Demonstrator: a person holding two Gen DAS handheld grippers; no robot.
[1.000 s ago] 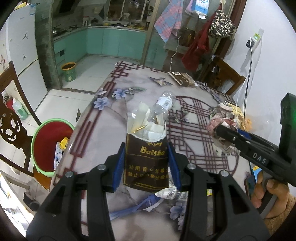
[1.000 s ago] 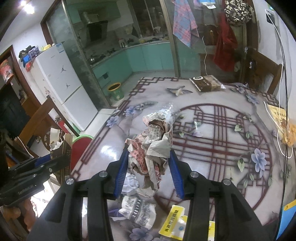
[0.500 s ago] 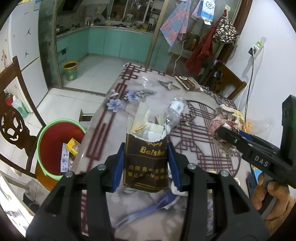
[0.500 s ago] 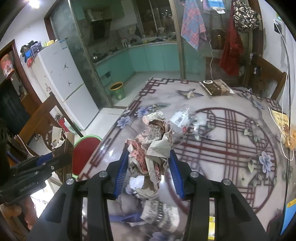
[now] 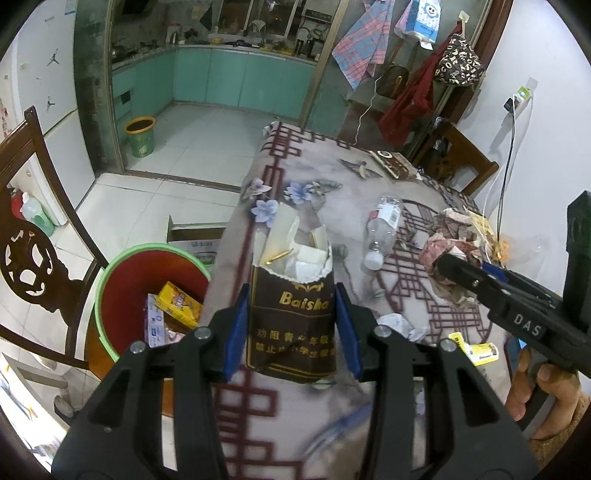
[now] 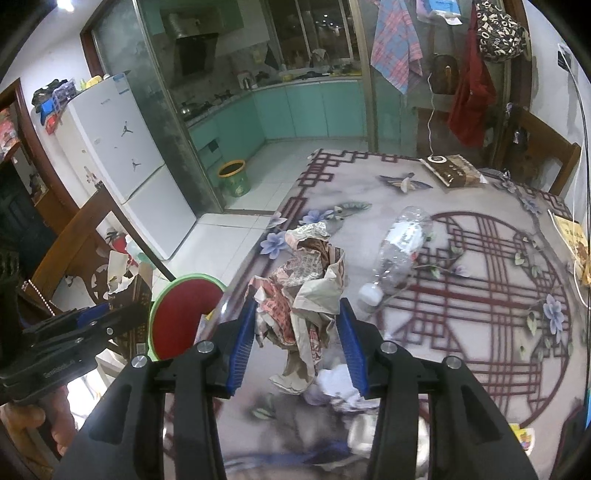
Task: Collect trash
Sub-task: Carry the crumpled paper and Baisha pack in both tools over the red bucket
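Both wrist cams angled down, close, sharing table (image 5: 306, 177), bin (image 6: 177, 317)

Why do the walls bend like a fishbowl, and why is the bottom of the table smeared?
Both views come through fisheye lenses, so straight edges bow toward dark round corners. Left wrist view: the brown packet in the left gripper is sharp, while the tablecloth below it streaks. Right wrist view: the crumpled newspaper in the right gripper is crisp, the table's near part is smeared, and a ceiling lamp glares at top left.
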